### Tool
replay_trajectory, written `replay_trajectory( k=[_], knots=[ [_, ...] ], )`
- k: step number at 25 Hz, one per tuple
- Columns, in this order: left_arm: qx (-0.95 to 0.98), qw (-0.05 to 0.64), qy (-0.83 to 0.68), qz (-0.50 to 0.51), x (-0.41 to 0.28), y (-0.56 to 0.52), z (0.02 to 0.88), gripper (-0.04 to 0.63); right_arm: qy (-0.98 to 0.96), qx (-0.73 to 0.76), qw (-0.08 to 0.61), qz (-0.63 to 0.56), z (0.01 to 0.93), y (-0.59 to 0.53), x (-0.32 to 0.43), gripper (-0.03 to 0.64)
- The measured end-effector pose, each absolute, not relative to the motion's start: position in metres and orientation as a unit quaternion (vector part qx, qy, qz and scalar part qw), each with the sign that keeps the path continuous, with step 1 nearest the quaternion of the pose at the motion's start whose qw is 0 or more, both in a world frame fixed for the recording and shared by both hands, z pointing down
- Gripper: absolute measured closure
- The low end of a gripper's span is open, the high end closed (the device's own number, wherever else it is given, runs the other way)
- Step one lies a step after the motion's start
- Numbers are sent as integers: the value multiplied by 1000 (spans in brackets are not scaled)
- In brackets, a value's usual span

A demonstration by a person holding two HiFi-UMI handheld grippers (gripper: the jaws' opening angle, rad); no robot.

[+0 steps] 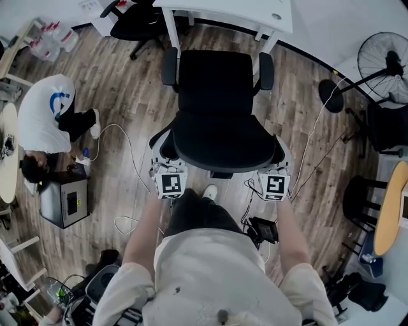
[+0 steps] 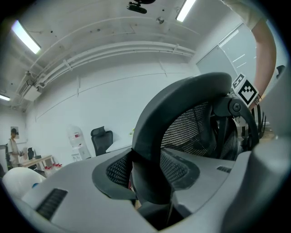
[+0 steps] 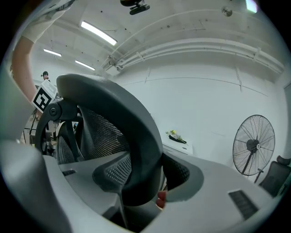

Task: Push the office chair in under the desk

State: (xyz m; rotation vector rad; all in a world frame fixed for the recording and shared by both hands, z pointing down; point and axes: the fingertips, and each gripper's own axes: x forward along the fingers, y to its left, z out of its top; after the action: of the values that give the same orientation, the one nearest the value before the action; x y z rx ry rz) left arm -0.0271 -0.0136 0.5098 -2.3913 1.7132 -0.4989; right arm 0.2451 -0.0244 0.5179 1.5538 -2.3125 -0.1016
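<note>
Left gripper (image 1: 163,148) and right gripper (image 1: 280,150) each clamp one office chair (image 1: 217,121) at its back edge. One desk (image 1: 242,13) just ahead, open floor (image 1: 299,108) both sides.

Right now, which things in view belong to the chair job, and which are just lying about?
Job:
- chair, its back clamped in the left gripper and right gripper
- desk

Lying about:
- fan
- grey box
- second chair
- round table
</note>
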Motion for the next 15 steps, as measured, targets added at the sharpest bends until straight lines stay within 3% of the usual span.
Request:
replay_trajectory(
  k=[15],
  knots=[
    [-803,79,566,-170,-46,-71,512,390,-812,556,177,-33,519,-77,227,394]
  ],
)
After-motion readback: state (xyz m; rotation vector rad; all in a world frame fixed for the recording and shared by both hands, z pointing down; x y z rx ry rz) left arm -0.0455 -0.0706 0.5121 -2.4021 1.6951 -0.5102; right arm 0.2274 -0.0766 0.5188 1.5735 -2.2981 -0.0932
